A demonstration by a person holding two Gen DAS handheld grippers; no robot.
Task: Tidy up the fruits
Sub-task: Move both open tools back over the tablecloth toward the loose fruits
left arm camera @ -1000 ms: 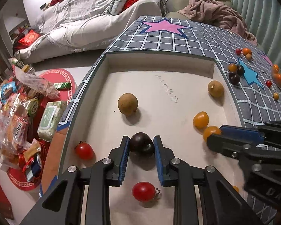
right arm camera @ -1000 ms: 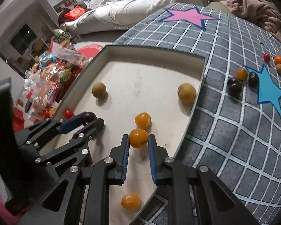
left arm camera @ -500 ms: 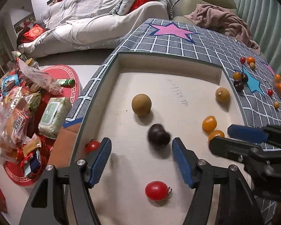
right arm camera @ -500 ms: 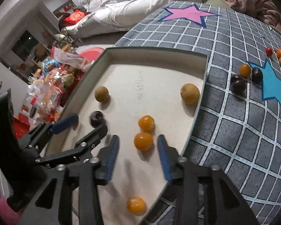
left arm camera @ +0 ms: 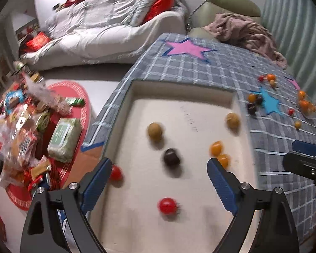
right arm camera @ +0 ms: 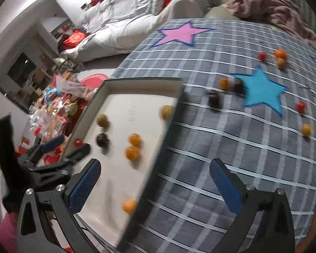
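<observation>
Tongs, two pairs, both released and holding nothing. Left gripper [left arm camera: 159, 181] stands spread wide above the near end of the tray [left arm camera: 179, 88]; half a second ago it was narrower, and a second ago it clasped the dark plum [left arm camera: 171, 157], which now lies free on the tray floor ahead of it. Right gripper [right arm camera: 154, 182] is likewise spread wide and has swung off toward the checked cloth [right arm camera: 231, 147], straddling the tray's right wall; the orange fruit [right arm camera: 132, 153] it pinched a second ago now rests inside the tray.

Tray contents:
- two red tomatoes [left arm camera: 167, 205], one near the front, one by the left wall
- two brown round fruits [left arm camera: 155, 131] toward the back
- three orange fruits, one at the near right corner
- the plum, in the middle

Outside the tray, on the cloth to its right, around the blue star [right arm camera: 261, 90]: more dark, orange and red fruits [right arm camera: 213, 99], well apart from the tray.

Judgement: one delivery from each hand is done; the scattered fruit on the cloth remains, and the right gripper's heading suggests the next pick there.
</observation>
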